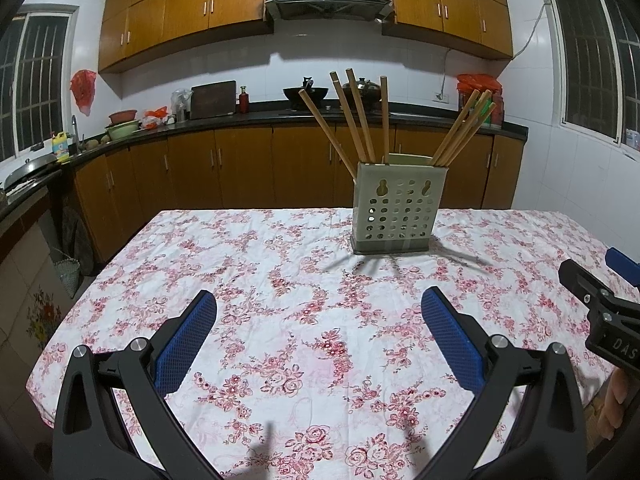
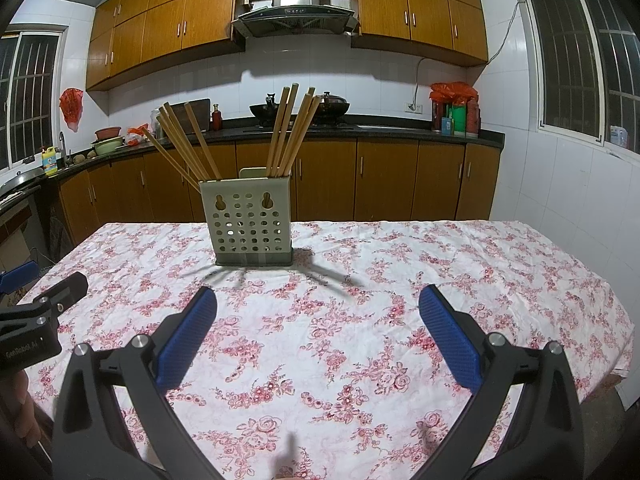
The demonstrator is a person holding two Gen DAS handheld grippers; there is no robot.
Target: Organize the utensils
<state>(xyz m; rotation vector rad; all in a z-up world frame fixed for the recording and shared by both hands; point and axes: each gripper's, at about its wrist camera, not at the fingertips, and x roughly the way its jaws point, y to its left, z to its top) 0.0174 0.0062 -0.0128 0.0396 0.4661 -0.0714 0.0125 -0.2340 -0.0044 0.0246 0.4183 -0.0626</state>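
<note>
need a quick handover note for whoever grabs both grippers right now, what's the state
Left gripper: open, empty, above the floral tablecloth.
Right gripper: open, empty, beside it.
Things: the pale green perforated plastic utensil holder stands upright on the cloth ahead of both grippers. Wooden chopsticks stand in it in two bunches, one leaning left, one nearer upright on the right.
Done: no loose utensils show on the cloth.
Left: apparently nothing; check outside the views.
</note>
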